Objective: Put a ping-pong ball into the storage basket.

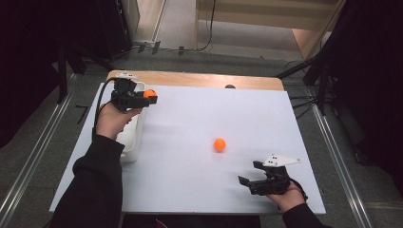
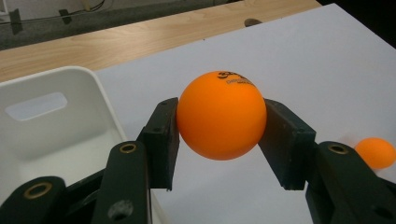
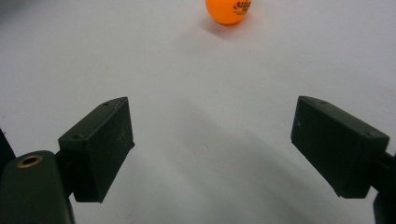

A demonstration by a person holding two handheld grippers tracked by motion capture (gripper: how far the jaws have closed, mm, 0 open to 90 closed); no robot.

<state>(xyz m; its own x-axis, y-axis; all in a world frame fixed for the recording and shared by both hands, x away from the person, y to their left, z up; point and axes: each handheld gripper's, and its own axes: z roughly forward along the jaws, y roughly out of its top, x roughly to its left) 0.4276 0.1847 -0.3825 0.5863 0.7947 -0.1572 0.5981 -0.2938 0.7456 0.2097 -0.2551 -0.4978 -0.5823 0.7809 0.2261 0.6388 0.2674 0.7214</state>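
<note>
High view: left tongs grip orange ball.

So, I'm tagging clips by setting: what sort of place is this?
Probably a lab or data-collection room: a white-topped table on bare floor, dark tripod legs beside it, and cables trailing across the floor.

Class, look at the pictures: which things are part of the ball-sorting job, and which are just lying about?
Job, seemingly:
held orange ball
loose orange ball
white bin
left claw, gripping
right claw, open

Lying about:
dark spot at table's far edge
floor cables
</note>
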